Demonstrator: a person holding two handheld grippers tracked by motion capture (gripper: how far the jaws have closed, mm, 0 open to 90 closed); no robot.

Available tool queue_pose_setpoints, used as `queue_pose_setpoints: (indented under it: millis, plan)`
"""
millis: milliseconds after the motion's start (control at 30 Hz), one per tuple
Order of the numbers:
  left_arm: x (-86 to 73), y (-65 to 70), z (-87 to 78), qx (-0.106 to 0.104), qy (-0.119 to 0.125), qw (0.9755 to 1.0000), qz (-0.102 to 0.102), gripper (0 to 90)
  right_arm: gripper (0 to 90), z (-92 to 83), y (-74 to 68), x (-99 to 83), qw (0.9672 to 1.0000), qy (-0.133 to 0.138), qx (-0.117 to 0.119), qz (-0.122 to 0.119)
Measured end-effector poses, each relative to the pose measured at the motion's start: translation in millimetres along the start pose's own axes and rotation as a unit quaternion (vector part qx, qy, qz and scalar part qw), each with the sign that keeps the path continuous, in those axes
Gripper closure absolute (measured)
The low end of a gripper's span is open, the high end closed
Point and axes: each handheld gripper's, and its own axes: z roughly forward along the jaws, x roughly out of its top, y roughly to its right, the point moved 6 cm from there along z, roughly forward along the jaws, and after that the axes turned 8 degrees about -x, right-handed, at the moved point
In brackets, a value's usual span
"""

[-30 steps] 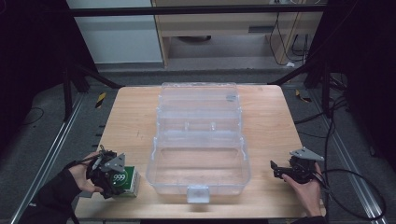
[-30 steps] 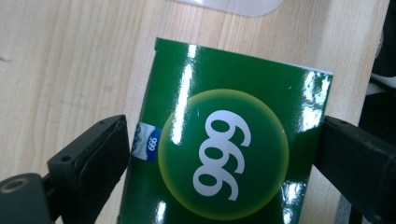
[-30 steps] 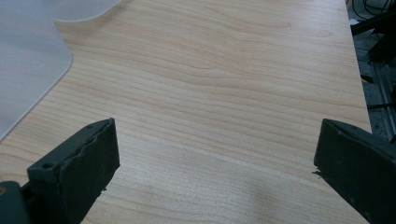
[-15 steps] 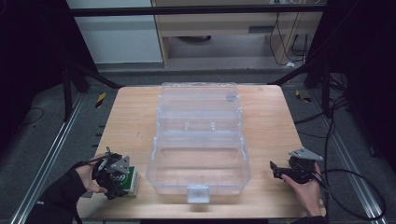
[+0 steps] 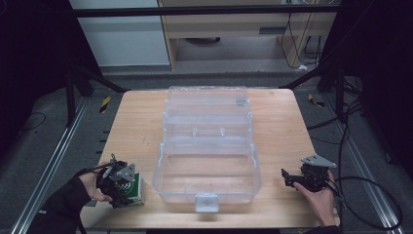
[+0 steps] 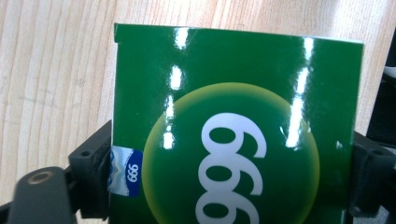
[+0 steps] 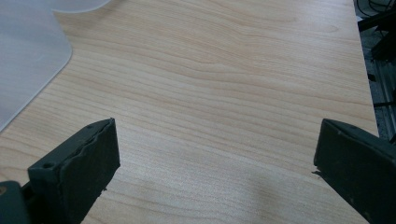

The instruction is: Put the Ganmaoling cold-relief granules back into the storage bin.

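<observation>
Green box [image 6: 233,130] is sitting btwn the left gripper [image 5: 118,181] jaws, both pads pressing its sides, clamped tight. Right gripper [image 5: 292,176] is hovering wide open over bare table [image 7: 224,84], holding nothing.

Open box [image 5: 207,161] mid-table [image 5: 282,122]; carton [image 5: 135,189] at its left, near the front edge.

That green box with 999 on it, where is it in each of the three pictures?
High view: the green box sits bottom left, at the left gripper.
Left gripper view: the box spans the middle, between the jaws.
Right gripper view: not in it.
Shared landmark: the wooden table.
</observation>
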Motion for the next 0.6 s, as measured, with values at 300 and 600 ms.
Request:
queue_pose_setpoints:
  millis: [300, 600]
  plan:
    - [0.1, 1.7, -1.9, -0.002, -0.002, 0.9995, -0.031, 14.4, 0.7, 0.1, -0.4, -0.3, 1.0000, -0.001, 0.001, 0.000]
    - [3.0, 6.1, -16.1, -0.001, 0.021, 0.9989, -0.041, 14.6, 0.8, 0.0, -0.6, -0.4, 1.0000, -0.001, 0.002, 0.000]
